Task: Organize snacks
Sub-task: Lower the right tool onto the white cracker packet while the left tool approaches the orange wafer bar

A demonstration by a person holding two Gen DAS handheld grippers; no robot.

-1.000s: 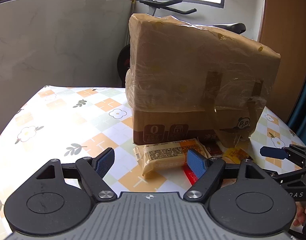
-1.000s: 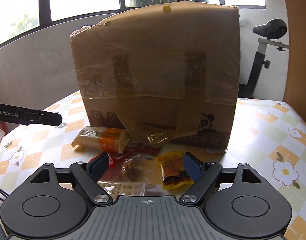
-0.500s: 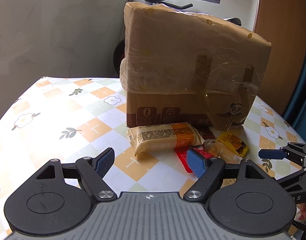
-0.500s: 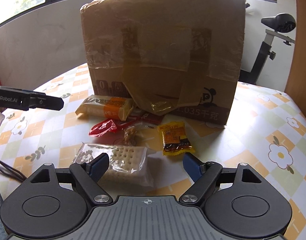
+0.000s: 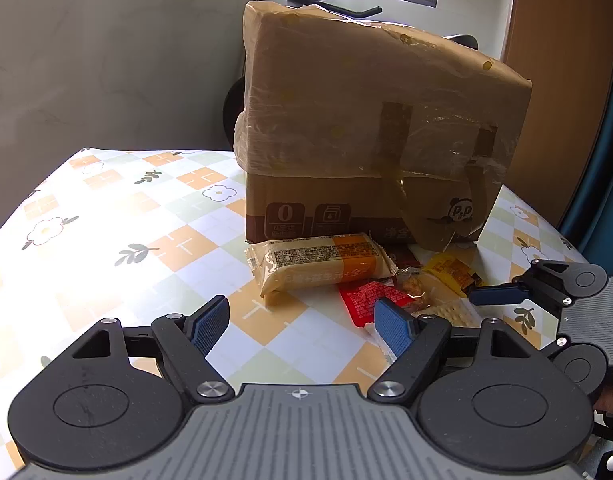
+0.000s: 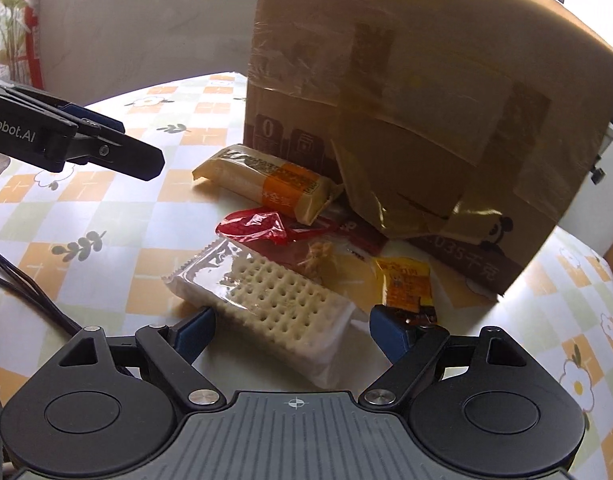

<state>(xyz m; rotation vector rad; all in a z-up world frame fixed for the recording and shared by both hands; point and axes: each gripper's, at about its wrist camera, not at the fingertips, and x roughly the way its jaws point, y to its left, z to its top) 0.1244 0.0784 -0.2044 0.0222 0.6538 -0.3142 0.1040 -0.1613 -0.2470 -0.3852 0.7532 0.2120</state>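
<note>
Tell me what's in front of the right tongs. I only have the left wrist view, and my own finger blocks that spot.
Observer: A cracker pack in clear wrap lies between the right tongs, which are open and not gripping it.
Operator: Is the yellow sachet in the way?
Observer: The yellow sachet lies to the right of the pack, apart from it, with its near end at the tongs' right fingertip.

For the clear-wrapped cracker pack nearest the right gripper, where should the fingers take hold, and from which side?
Grip the cracker pack across its short width at the near end, coming from above and the near side. It lies flat and slanted on the table, already between the open right gripper fingers, with the red packet crowding its far end.
</note>
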